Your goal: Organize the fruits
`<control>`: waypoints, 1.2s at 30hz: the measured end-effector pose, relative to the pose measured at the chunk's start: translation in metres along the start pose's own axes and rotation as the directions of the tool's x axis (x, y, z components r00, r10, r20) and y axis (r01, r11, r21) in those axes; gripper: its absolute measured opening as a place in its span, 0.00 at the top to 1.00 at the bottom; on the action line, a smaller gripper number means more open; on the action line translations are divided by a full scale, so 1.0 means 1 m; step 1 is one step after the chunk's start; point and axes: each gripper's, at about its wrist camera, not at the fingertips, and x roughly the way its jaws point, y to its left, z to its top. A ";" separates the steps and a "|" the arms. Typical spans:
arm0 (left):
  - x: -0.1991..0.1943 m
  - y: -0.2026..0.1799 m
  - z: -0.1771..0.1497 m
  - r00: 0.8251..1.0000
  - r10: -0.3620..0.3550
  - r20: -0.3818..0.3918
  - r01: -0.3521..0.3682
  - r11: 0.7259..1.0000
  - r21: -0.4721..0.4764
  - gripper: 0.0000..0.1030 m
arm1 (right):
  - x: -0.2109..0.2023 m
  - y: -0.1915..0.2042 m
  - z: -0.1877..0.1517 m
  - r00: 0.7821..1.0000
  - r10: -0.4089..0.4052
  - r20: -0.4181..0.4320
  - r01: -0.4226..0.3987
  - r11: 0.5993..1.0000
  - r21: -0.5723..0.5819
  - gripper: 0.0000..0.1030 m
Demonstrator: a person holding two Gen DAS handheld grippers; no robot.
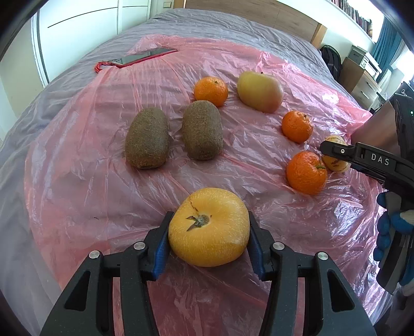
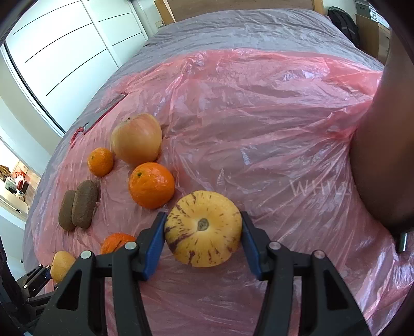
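Pink plastic sheeting [image 1: 85, 108] is spread over a grey-covered bed [image 1: 196, 22], and the fruit is laid out on it. In the left wrist view, an apple [image 1: 260, 91], two kiwis [image 1: 147, 139] side by side, and three mandarins [image 1: 211, 91] are seen beyond the grippers. The left gripper [image 1: 209, 230] is clenched on a plain yellow fruit [image 1: 209, 227], stem end toward the camera, both blue pads pressed on its flanks. The right gripper [image 2: 204, 230] is set around a purple-streaked yellow fruit [image 2: 204, 228]; the left pad is seen in contact, the right pad at its edge. Whether this fruit is truly gripped cannot be told. Both fruits lie squarely between their fingers, low over the sheeting; whether they rest on it is hidden. The right gripper is nearer the mandarins and apple; the kiwis lie toward the left gripper. A dark, blurred mass [image 2: 383, 144] at the right edge cannot be identified.
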 end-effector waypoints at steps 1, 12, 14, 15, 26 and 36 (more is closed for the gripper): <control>-0.002 -0.001 0.000 1.000 0.000 0.004 0.000 1.000 0.000 0.55 | -0.003 0.000 0.000 1.000 0.001 0.005 -0.001 1.000 -0.002 0.32; -0.040 -0.003 -0.007 0.998 -0.007 0.058 0.007 1.000 -0.010 0.55 | -0.056 0.013 -0.014 0.999 0.017 0.043 -0.013 0.996 -0.090 0.32; -0.050 -0.006 -0.009 0.998 -0.007 0.069 0.008 1.000 -0.002 0.55 | -0.067 0.015 -0.020 0.999 0.025 0.046 -0.020 0.994 -0.105 0.32; -0.053 -0.008 -0.010 0.997 -0.009 0.073 0.009 1.000 -0.001 0.55 | -0.073 0.016 -0.023 0.998 0.030 0.046 -0.025 0.993 -0.113 0.32; -0.095 -0.042 -0.028 0.993 -0.015 0.116 0.008 0.998 0.060 0.55 | -0.135 0.019 -0.067 0.997 0.051 0.065 -0.038 0.983 -0.179 0.32; -0.124 -0.105 -0.051 0.989 -0.030 0.144 0.003 0.983 0.181 0.55 | -0.182 -0.022 -0.113 0.996 0.000 0.086 0.013 0.989 -0.145 0.32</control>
